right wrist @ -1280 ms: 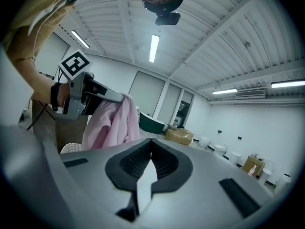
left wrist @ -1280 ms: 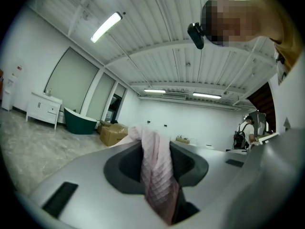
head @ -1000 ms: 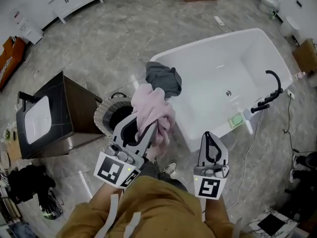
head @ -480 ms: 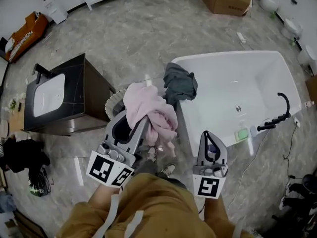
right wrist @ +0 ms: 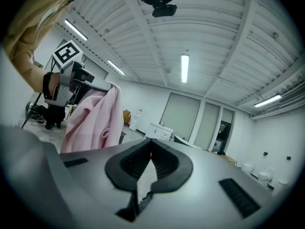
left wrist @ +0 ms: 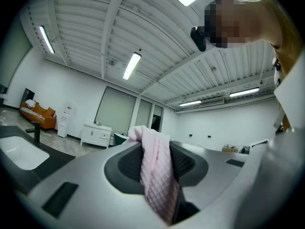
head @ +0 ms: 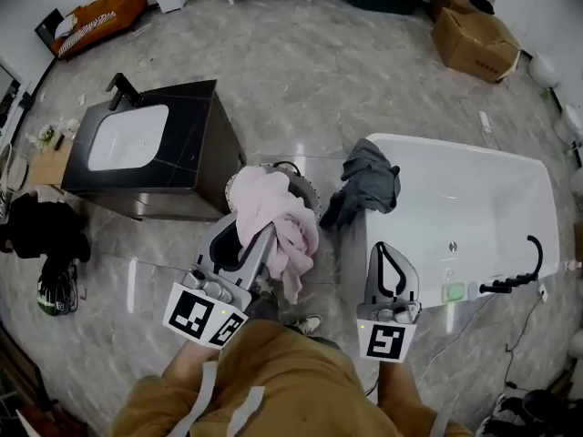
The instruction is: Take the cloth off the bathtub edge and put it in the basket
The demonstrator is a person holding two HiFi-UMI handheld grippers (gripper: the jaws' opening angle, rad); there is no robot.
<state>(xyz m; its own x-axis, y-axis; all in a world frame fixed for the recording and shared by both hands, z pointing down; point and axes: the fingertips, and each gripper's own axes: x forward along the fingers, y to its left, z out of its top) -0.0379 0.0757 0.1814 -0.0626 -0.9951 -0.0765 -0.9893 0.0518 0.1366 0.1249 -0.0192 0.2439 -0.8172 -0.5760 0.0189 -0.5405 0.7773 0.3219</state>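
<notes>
The left gripper [head: 266, 235] has its jaws clamped on the pink cloth [head: 273, 209], which bunches over their tips. The right gripper [head: 386, 249] has its jaws pressed together, empty. The basket [head: 310, 189] lies just beyond the left jaws. Beyond the right jaws, a grey cloth [head: 369, 185] drapes the bathtub [head: 437, 144] edge.

The person wore a mustard top [head: 278, 371] with pale straps [head: 208, 385]. The left gripper [head: 261, 238] and right gripper [head: 383, 253] were grey, their jaws lined black; behind each pair sat a black-and-white marker cube [head: 202, 315].

Basket [head: 308, 188] between sink cabinet [head: 146, 153] and bathtub [head: 483, 203], held cloth [head: 273, 212] over it, other cloth [head: 369, 185] on bathtub edge
</notes>
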